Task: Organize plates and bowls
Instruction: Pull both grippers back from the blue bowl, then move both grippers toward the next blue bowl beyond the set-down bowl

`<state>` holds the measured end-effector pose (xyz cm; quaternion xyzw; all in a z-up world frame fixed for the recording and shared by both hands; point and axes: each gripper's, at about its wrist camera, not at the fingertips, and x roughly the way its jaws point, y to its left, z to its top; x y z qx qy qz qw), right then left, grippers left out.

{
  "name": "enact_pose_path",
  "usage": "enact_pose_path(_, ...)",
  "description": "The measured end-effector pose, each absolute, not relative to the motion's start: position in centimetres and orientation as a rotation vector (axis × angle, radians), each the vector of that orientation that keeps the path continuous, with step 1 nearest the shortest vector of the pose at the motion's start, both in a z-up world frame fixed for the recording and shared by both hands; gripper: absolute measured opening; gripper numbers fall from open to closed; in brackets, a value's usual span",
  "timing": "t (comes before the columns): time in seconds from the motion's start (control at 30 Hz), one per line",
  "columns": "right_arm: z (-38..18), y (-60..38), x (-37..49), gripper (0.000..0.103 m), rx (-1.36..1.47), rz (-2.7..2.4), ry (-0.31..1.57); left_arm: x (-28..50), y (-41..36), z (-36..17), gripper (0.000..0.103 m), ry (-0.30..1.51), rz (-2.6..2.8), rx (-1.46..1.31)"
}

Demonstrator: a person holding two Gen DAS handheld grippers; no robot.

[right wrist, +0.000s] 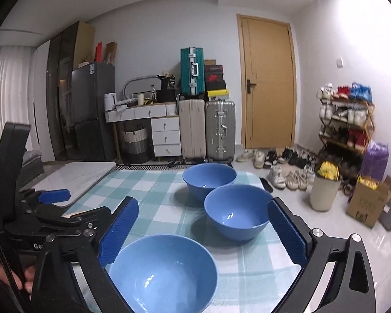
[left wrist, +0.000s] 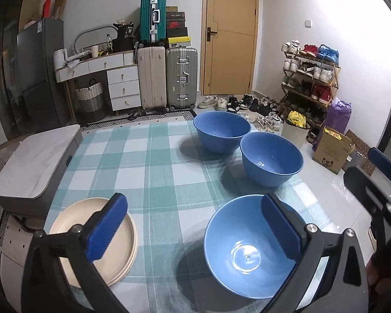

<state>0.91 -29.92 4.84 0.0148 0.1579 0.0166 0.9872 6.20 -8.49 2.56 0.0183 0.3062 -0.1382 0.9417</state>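
Left gripper (left wrist: 195,230) hovers spread over the nearest blue bowl (left wrist: 250,250).

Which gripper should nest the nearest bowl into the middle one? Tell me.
Right, probably. The open right gripper already faces the nearest bowl and middle bowl; the open left gripper sits between bowl and plates.

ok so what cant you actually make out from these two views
- Plate stack, left wrist view: the left gripper's finger covers part of it, so the count is unclear; the right wrist view barely shows it.
- Nearest blue bowl, right wrist view: bottom edge cuts it off.
- Shoe rack: blurred.
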Motion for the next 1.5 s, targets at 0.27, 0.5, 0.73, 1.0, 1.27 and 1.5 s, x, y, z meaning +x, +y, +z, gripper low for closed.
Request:
enact_pose_path(0.27, 4.3, -30.7, 0.8, 0.101, 0.058, 0.035, 0.327, 6.0, -8.8, 2.4, 0.103, 0.606, -0.292, 0.04)
enact_pose_path(0.5, 3.3, -31.9, 1.9, 0.101, 0.092, 0.016, 0.358, 7.4, -8.6, 1.8, 0.103, 0.629, -0.296, 0.017)
enact_pose_path(0.73, 3.8, -34.2, 4.6, 0.101, 0.209, 0.049, 0.447, 9.7, -9.9, 1.7, 0.103, 0.684, -0.339, 0.084)
enact_pose_path(1.0, 8.7, -38.1, 5.4, 0.101, 0.405, 0.188, 0.39, 12.5, -11.7, 3.7, 0.103, 0.733, -0.402, 0.132)
enact_pose_path(1.27, 13.1, -39.6, 6.6, 0.101, 0.306, 0.171, 0.359, 17.0, -14.4, 5.6, 0.103, 0.889, -0.518, 0.065)
enact_pose_path(1.5, 13.7, -41.4, 10.0, 0.101, 0.275, 0.148, 0.42, 22.2, -19.2, 4.0, 0.103, 1.0, -0.507, 0.164)
